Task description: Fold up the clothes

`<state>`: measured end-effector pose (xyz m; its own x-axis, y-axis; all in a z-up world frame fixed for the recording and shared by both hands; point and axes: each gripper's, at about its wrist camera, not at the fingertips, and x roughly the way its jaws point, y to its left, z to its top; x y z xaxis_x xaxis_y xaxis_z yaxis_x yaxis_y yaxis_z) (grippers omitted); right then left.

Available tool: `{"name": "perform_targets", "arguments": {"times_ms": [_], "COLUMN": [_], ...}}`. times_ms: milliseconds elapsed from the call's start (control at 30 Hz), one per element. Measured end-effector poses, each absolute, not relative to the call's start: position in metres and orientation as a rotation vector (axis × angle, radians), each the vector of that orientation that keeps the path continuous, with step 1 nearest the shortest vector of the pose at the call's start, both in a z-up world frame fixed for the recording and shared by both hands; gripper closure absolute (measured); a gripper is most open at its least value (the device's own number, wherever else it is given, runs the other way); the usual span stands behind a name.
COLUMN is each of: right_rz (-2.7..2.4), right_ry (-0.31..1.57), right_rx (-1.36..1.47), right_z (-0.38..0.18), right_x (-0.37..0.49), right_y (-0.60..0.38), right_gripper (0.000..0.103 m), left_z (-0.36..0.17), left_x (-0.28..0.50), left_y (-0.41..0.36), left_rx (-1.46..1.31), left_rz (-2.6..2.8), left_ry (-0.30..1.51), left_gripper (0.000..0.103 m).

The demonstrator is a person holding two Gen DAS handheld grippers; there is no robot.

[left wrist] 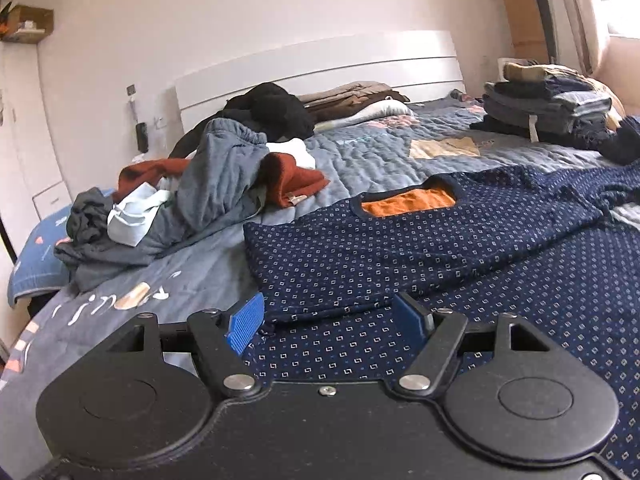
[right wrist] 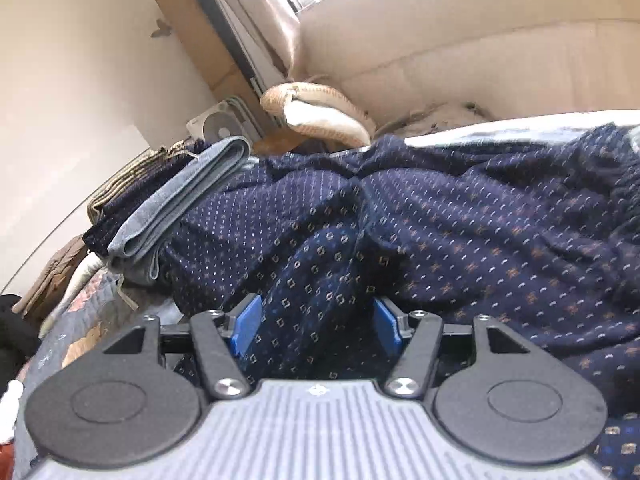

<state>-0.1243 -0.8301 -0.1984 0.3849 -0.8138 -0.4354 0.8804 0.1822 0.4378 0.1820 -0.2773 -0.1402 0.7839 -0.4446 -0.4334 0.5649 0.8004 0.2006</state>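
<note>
A navy dotted shirt (left wrist: 400, 248) with an orange inner collar (left wrist: 408, 204) lies spread flat on the quilted bed (left wrist: 372, 148). One part of it is folded across the body. My left gripper (left wrist: 328, 320) hovers open just above the shirt's near folded edge, with nothing held between its blue pads (left wrist: 244, 324). In the right wrist view the same navy shirt (right wrist: 480, 220) is rumpled. A raised ridge of its cloth (right wrist: 320, 280) runs between the fingers of my right gripper (right wrist: 316, 328), which stand wide apart and open.
A heap of unfolded clothes (left wrist: 192, 192) in grey, rust and white fills the bed's left side. Black and brown garments (left wrist: 280, 108) lie near the white headboard (left wrist: 320, 64). A stack of folded clothes (left wrist: 548, 100) sits at the back right, its grey folded piece (right wrist: 180, 200) close to my right gripper.
</note>
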Motion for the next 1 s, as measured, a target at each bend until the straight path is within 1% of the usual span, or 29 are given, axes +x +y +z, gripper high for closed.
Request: {"name": "perform_targets", "arguments": {"times_ms": [67,200,267,300,333,367,500,633,800,1000], "right_rz": [-1.215,-1.246,-1.262,-1.269,-1.277,-1.276,-1.222,-1.075,-0.766,-0.376], "right_ry": [0.136,0.175,0.195,0.205,0.215,0.214,0.158,0.1,0.131,0.225], "right_rx": [0.627,0.61,0.602,0.598,0.593,0.594,0.591,0.532,0.378,0.199], "right_z": [-0.196,-0.196,-0.196,-0.197,-0.197,-0.195,-0.179,-0.143,-0.094,-0.069], "right_x": [-0.125,-0.125,-0.125,-0.125,-0.125,-0.124,-0.118,-0.094,-0.009,0.14], "right_y": [-0.829,-0.84,-0.846,-0.849,-0.852,-0.854,-0.847,-0.817,-0.748,-0.637], "right_gripper": [0.043,0.043,0.047,0.057,0.083,0.092,0.093,0.093,0.093,0.093], "left_z": [-0.14,-0.14,-0.141,-0.142,-0.143,-0.144,-0.141,-0.137,-0.128,-0.118], "left_x": [0.182,0.179,0.18,0.18,0.18,0.18,0.18,0.18,0.178,0.182], "left_y": [-0.276,-0.278,-0.278,-0.279,-0.28,-0.28,-0.28,-0.278,-0.275,-0.267], "left_rx": [0.323,0.339,0.339,0.344,0.352,0.36,0.354,0.335,0.305,0.272], "left_rz": [-0.553,-0.554,-0.556,-0.556,-0.555,-0.555,-0.557,-0.56,-0.567,-0.567], "left_ry": [0.381,0.367,0.373,0.375,0.375,0.373,0.368,0.363,0.35,0.341], "left_gripper": [0.033,0.033,0.033,0.033,0.033,0.033,0.033,0.032,0.032,0.03]}}
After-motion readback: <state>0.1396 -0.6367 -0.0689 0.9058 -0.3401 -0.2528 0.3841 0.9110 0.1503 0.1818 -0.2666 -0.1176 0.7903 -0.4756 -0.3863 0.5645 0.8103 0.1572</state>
